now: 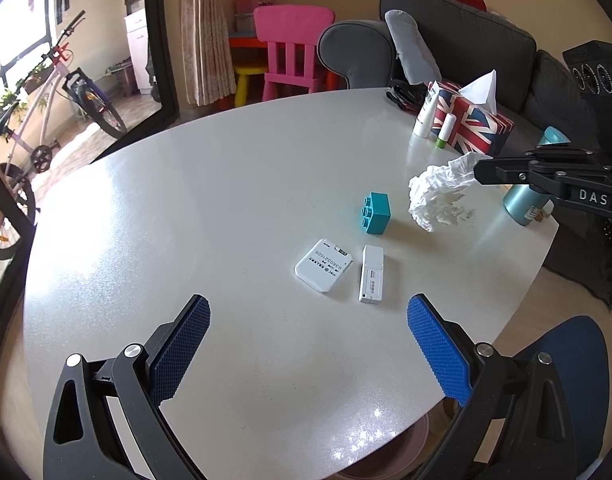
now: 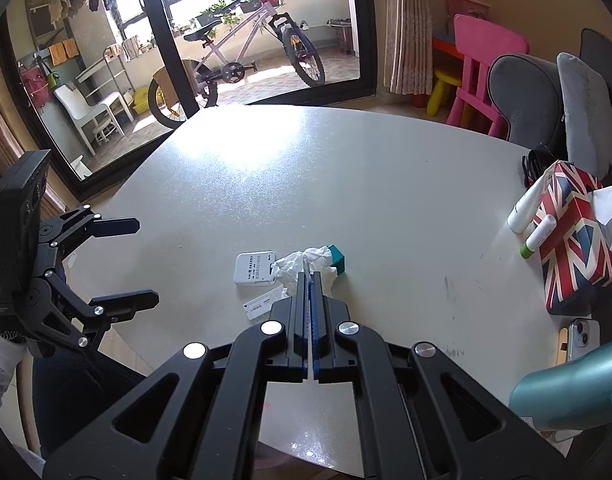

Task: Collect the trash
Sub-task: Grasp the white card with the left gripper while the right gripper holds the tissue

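My right gripper (image 2: 308, 276) is clamped on the tissue (image 1: 438, 196), holding it clear above the table (image 1: 226, 200); the crumpled wad hangs from my fingertips. Just past it sits a teal block (image 1: 376, 214). My left gripper (image 1: 308, 320) is spread wide, holding nothing, with a white card (image 1: 324, 266) and a white stick (image 1: 371, 274) lying just ahead between its fingers.

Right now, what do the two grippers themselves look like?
Both are matte black linkage frames with silver round pivot pins. The left gripper has blue, textured finger pads. The right gripper carries white "DAS" lettering. No cables visible.
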A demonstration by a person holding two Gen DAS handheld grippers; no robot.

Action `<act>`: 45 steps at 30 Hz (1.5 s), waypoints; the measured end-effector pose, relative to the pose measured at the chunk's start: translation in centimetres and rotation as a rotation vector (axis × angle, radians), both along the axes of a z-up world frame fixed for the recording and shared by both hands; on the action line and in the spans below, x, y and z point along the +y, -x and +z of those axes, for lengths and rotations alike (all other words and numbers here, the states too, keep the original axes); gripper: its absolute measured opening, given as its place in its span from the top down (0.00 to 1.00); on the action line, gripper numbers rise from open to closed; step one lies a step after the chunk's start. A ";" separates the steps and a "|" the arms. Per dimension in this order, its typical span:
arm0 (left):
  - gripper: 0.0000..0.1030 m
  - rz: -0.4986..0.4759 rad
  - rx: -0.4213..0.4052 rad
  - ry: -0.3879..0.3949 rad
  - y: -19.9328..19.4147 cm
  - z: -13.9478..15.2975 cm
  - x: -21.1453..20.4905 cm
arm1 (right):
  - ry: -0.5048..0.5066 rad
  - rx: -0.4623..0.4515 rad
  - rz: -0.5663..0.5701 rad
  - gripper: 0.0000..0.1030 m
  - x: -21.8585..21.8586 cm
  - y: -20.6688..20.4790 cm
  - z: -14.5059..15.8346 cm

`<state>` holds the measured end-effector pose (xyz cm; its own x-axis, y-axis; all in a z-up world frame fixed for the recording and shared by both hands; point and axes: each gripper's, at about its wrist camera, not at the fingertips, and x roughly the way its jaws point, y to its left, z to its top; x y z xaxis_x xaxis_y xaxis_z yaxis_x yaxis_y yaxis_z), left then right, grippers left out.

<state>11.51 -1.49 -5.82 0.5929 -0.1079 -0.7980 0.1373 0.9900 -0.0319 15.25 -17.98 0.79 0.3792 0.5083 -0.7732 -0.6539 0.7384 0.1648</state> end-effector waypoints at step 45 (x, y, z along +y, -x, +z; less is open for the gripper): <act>0.61 -0.145 0.137 -0.050 -6.9 -6.2 -0.6 | -0.014 0.022 -0.008 0.99 -0.6 -0.9 -1.2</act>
<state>18.37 -2.04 -12.05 0.4595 -0.1431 -0.8766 0.2767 0.9609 -0.0118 16.15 -18.63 -0.38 0.3657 0.5162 -0.7745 -0.6444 0.7409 0.1895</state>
